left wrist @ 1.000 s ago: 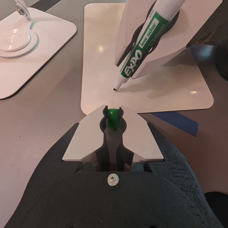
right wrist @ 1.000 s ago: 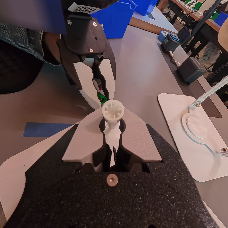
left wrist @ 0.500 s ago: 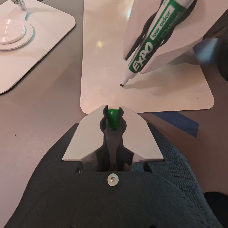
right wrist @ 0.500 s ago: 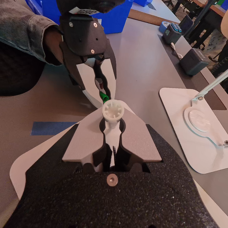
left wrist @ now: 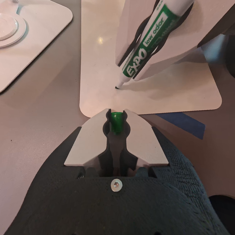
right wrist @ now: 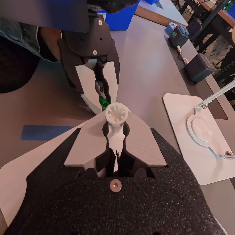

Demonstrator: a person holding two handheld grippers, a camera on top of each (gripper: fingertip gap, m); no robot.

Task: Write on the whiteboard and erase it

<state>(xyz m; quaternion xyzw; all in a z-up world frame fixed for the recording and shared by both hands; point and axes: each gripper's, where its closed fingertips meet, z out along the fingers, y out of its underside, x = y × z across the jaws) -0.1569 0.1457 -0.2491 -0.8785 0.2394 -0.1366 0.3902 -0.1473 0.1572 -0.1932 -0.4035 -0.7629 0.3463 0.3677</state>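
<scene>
Pinching marker [left wrist: 142, 49], right hand-held gripper [left wrist: 128, 71] held it tilted, long axis steep, tip down toward left hand-held gripper [left wrist: 116, 111], touching whiteboard [left wrist: 101, 63]; butt end faced right camera. Left hand-held gripper was clamped on green cap [left wrist: 116, 122], cap's open end pointing forward, just before whiteboard's near edge. Whiteboard lay flat on grey surface [left wrist: 38, 114], beside blue tape [left wrist: 184, 124].

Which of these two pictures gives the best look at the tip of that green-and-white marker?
The left wrist view: the green-and-white marker slants down from the right claw, its dark tip at the glossy white board. The right wrist view shows only the marker's white back end; the tip is hidden.
</scene>
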